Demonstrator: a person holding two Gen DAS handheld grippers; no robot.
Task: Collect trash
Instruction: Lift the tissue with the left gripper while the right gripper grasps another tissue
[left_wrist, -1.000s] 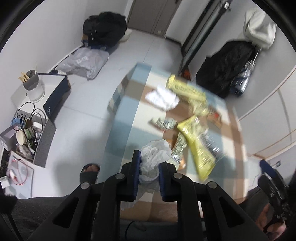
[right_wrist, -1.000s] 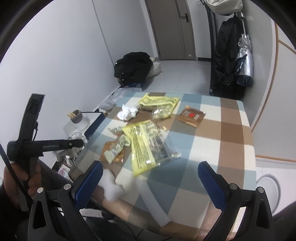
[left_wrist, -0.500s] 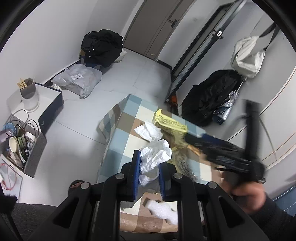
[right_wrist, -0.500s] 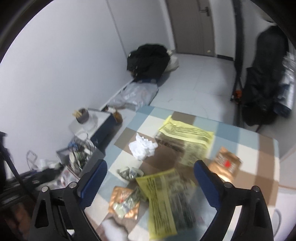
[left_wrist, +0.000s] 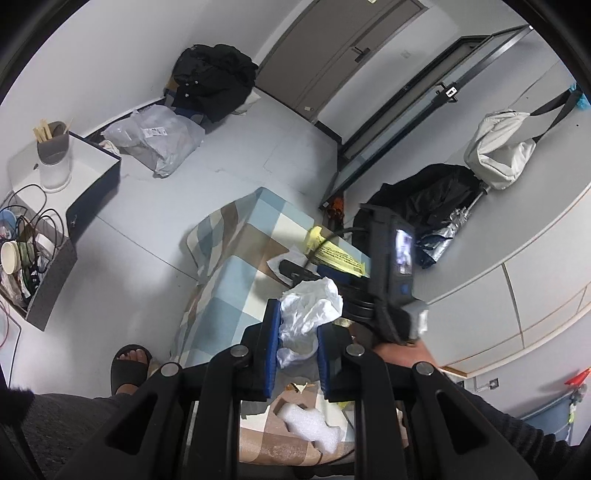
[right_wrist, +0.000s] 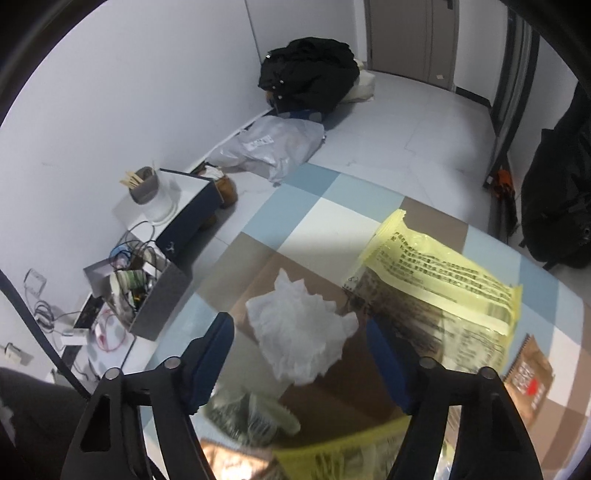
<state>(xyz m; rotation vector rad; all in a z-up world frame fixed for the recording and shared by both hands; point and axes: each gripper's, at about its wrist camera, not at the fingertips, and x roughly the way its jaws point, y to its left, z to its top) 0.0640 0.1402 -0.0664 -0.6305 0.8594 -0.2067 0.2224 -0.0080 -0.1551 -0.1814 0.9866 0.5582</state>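
Note:
My left gripper (left_wrist: 294, 345) is shut on a crumpled white tissue (left_wrist: 308, 312), held above the near end of the checked tablecloth (left_wrist: 236, 266). In the right wrist view, my right gripper (right_wrist: 301, 350) hangs over a second crumpled white tissue (right_wrist: 299, 332) lying on the cloth. Its jaws are closing, the tissue sits between them, and the blue pads stand clear of it. A yellow snack wrapper (right_wrist: 439, 273) lies just right of that tissue. The right gripper's body (left_wrist: 391, 269) and the hand holding it show in the left wrist view.
More wrappers lie on the cloth: a brown packet (right_wrist: 528, 380), a yellow bag (right_wrist: 332, 454) and a crinkled one (right_wrist: 251, 413) near the bottom. White foam (left_wrist: 310, 428) lies at the near edge. On the floor stand a grey bin of clutter (right_wrist: 147, 295), a plastic bag (right_wrist: 273, 147) and a sandalled foot (left_wrist: 129, 365).
My right gripper swept forward and down over the table to the white tissue, and its jaws narrowed. The left gripper kept its tissue and rose slightly.

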